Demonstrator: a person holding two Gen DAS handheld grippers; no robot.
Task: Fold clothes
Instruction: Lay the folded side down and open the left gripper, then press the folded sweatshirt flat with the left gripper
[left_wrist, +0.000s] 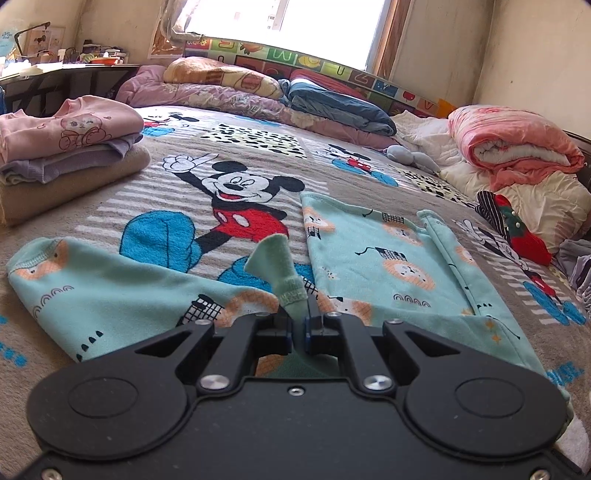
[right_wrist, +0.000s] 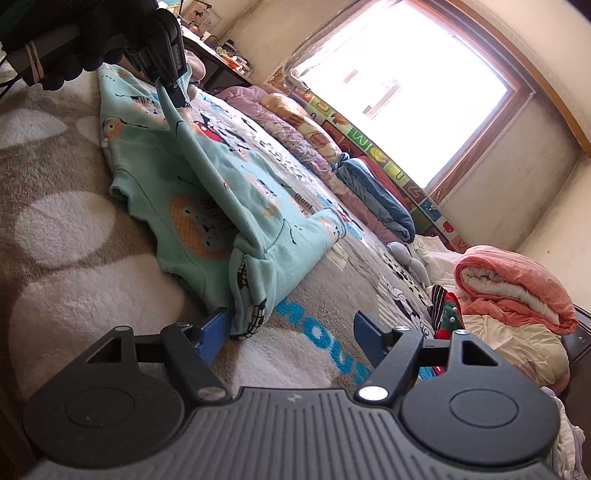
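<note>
Your left gripper (left_wrist: 297, 314) is pinched tight on a cuff (left_wrist: 275, 269) of the mint top (left_wrist: 373, 258), lifting that sleeve off the blanket (left_wrist: 147, 192). Your right gripper (right_wrist: 288, 332) is spread wide and holds nothing, low by the top's folded corner, which touches one blue finger (right_wrist: 212, 330).

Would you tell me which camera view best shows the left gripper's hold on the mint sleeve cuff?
The left wrist view: the left gripper is shut on the mint sleeve cuff, close and centred. The right wrist view shows the same pinch only small and distant in its top corner.
</note>
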